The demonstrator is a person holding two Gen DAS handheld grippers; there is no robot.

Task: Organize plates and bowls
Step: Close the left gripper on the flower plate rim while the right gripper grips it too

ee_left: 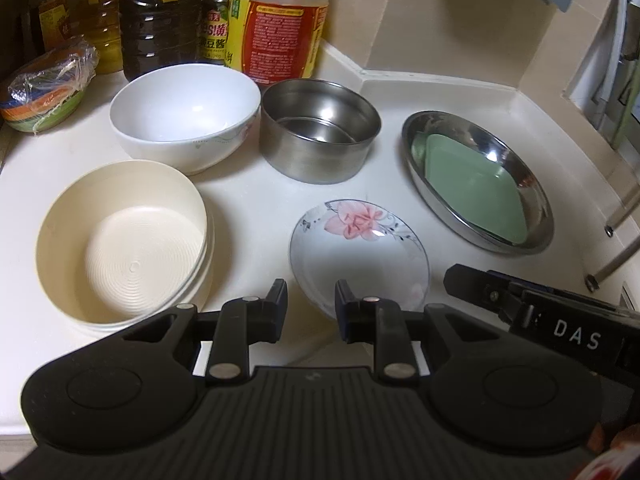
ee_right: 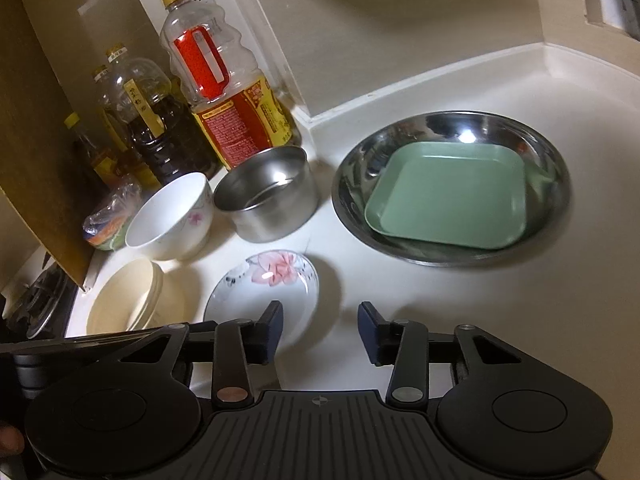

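My left claw (ee_left: 310, 300) hangs empty, jaws parted, over the near rim of the flowered saucer (ee_left: 360, 252) on the counter (ee_left: 240, 208). My right claw (ee_right: 320, 328) is released too, just beside it.

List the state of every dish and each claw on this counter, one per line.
green square plate: lying inside the steel pan, empty
steel pan: upright, holding the green plate
flowered saucer: flat on the counter, empty
steel bowl: upright, empty
white bowl: upright, empty
cream bowls: nested stack, top one empty
left claw: open, holding nothing
right claw: open, holding nothing
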